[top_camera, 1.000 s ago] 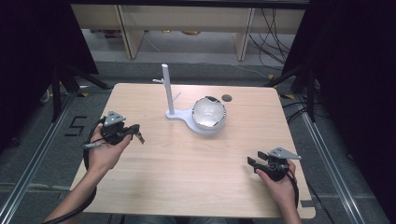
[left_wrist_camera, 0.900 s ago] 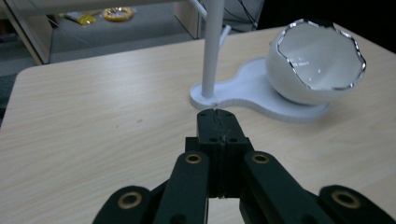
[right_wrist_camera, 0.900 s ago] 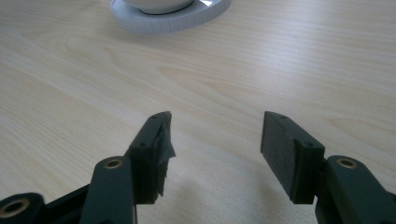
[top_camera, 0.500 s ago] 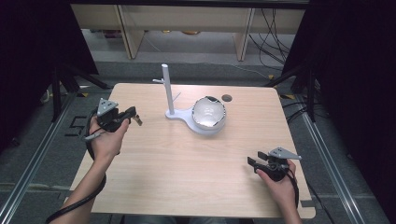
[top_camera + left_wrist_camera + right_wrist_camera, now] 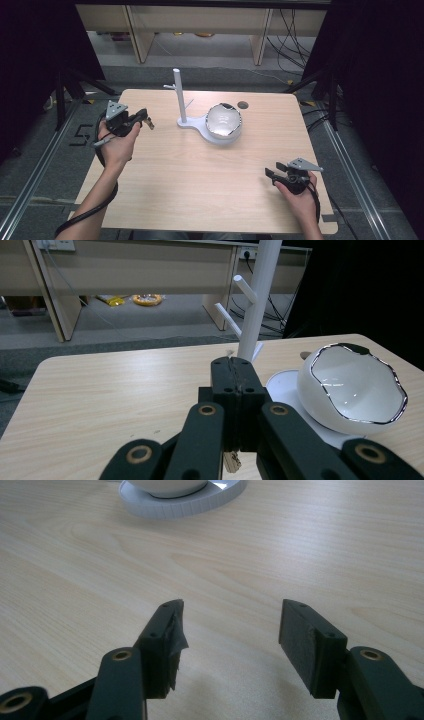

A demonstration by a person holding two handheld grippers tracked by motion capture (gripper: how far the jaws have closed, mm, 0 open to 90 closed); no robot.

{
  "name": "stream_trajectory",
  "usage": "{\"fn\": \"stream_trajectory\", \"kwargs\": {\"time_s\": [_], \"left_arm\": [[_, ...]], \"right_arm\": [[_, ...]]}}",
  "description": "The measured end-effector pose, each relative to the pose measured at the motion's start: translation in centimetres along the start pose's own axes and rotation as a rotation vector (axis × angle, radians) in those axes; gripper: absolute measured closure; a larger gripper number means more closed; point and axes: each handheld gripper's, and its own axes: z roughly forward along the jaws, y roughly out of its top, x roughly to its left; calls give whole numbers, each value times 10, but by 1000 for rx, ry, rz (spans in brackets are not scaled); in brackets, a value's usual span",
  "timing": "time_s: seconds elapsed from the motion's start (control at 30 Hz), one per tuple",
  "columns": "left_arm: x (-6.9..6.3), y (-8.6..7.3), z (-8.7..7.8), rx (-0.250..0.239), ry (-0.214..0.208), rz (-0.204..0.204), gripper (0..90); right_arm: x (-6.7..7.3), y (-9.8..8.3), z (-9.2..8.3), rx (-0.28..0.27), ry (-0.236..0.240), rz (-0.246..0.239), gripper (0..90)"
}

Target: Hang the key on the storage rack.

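Note:
A white stand point(image 5: 178, 95) with short pegs rises from a flat base at the back middle of the table. On the round end of that base a white bowl point(image 5: 224, 121) with a dark silver rim lies tipped on its side; it is also in the left gripper view, bowl point(image 5: 350, 390) beside the stand point(image 5: 256, 300). My left gripper point(image 5: 145, 119) hovers left of the stand, jaws pressed together point(image 5: 232, 362), with a small tan piece point(image 5: 231, 462) hanging under them. Near the front right edge my right gripper point(image 5: 270, 174) stands open point(image 5: 230, 630) over bare wood.
The light wooden table point(image 5: 200, 190) has a round cable hole point(image 5: 243, 105) behind the bowl. Beyond the far edge are wooden desk legs point(image 5: 262, 42), cables and grey floor. Dark stands flank both sides of the table.
The left hand has carried its gripper toward the far side of the table and a little upward, jaws still together. The right hand has stayed where it was.

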Motion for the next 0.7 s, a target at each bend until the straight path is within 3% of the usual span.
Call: {"fn": "stream_trajectory", "kwargs": {"time_s": [0.27, 0.3, 0.33, 0.37, 0.4, 0.7], "left_arm": [[1, 3, 0, -16, 4, 5, 894], [1, 4, 0, -18, 5, 5, 894], [1, 4, 0, -20, 5, 5, 894], [1, 5, 1, -20, 5, 7, 894], [1, 6, 1, -27, 6, 4, 894], [2, 16, 4, -63, 15, 9, 894]], "right_arm": [[-1, 0, 1, -12, -15, -21, 441], [3, 0, 0, 4, -10, 26, 441], [4, 0, -1, 10, 3, 37, 441], [3, 0, -1, 8, 8, 34, 441], [0, 0, 2, -14, 17, 1, 441], [0, 0, 2, -14, 18, 2, 441]]}}
